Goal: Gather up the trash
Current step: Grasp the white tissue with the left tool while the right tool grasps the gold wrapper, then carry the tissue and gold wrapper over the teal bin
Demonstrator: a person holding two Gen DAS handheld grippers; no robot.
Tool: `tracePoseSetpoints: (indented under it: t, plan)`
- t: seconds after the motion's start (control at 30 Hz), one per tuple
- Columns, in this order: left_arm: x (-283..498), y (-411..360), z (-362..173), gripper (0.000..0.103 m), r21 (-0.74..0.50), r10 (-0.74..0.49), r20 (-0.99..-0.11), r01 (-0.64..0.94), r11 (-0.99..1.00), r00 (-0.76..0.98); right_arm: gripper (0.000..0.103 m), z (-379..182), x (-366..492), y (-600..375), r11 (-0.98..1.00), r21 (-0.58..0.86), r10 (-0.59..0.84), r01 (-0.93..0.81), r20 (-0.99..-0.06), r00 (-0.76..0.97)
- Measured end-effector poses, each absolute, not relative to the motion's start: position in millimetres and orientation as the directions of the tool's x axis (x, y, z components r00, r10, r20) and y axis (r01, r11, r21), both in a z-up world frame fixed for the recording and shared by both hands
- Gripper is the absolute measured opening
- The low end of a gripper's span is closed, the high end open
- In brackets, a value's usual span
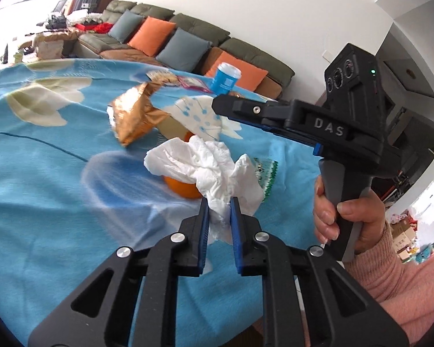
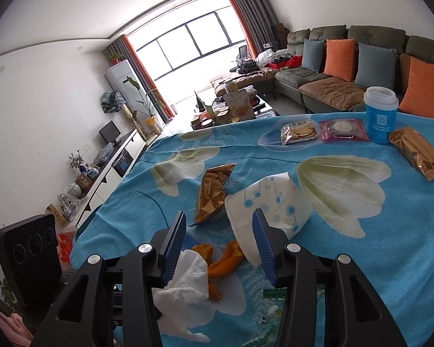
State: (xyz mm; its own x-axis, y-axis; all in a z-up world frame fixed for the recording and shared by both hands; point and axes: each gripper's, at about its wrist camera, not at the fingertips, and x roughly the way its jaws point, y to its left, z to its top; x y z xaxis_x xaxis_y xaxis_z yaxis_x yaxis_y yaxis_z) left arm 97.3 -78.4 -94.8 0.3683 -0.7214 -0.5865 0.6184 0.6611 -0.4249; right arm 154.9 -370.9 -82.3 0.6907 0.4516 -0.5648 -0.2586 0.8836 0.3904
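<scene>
Left gripper (image 1: 220, 206) clamped on the near edge of a crumpled white tissue (image 1: 205, 163) lying over orange peel (image 1: 182, 189) on the blue floral tablecloth (image 1: 43, 179); right gripper (image 2: 220, 243) apart, empty, just before a tipped paper cup (image 2: 269, 199).

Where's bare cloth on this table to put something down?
Free: the blue tablecloth right of the tipped paper cup, below the gold wrapper; also the left side beyond the open gold packet. Crowded: centre-front, with crumpled tissue, orange peel, and the far edge by the blue cup.
</scene>
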Motion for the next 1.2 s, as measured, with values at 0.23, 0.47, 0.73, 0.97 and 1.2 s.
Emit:
tracePoseSetpoints:
  t: [0.23,0.47,0.73,0.97,1.2]
  plan:
    - [94,-26,-83,0.015,-0.404,-0.666,-0.583,0.546,0.734,0.465,0.045,-84,179,-337,0.884,0.359,0.463,-0.299,-0.591,0.660]
    - [89,30,-76,0.015,-0.391,-0.595,-0.576,0.450,0.803,0.560,0.045,-91,219,-316,0.912,0.304,0.410,-0.276,-0.652,0.637]
    - [81,80,-74,0.015,-0.386,-0.525,-0.585,0.357,0.851,0.618,0.039,-104,236,-300,0.932,0.249,0.361,-0.263,-0.703,0.613]
    - [78,108,-77,0.015,-0.381,-0.483,-0.589,0.304,0.873,0.648,0.026,-105,234,-297,0.932,0.245,0.361,-0.267,-0.700,0.616]
    - [78,126,-76,0.015,-0.367,-0.444,-0.581,0.267,0.891,0.683,0.026,-88,219,-284,0.905,0.273,0.424,-0.328,-0.661,0.620]
